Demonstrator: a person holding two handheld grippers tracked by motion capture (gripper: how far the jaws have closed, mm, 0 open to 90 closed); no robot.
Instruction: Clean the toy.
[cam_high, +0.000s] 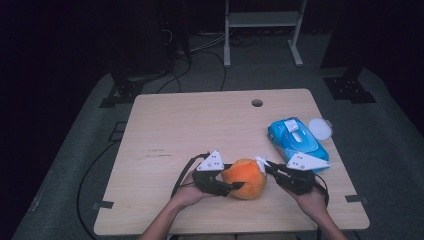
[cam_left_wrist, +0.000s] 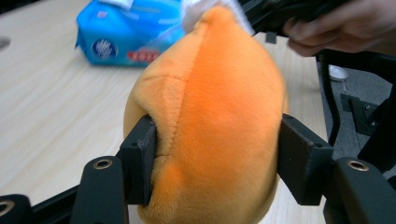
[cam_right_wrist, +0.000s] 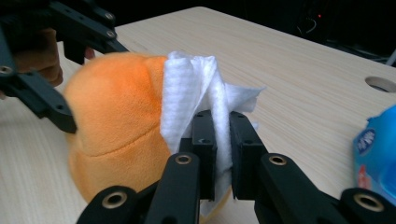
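right gripper (cam_right_wrist: 222, 154) clamps white wipe (cam_right_wrist: 196, 98) | wipe touches orange plush (cam_right_wrist: 116, 126)

Plush toy (cam_high: 244, 178): on table (cam_high: 190, 130), between left gripper (cam_high: 231, 187) and right gripper (cam_high: 264, 165).
Wipes pack (cam_high: 297, 138): behind right gripper.
Lid (cam_high: 320, 128): right of pack.

table: light wood top (cam_high: 200, 130), round cable hole (cam_high: 257, 103) near far edge
floor: grey carpet (cam_high: 390, 145), black cables (cam_high: 200, 60) trailing behind table
far furniture: white metal frame (cam_high: 262, 20) with two legs
stands: black bases at far left (cam_high: 122, 90) and far right (cam_high: 347, 87)
light: dim, room edges black
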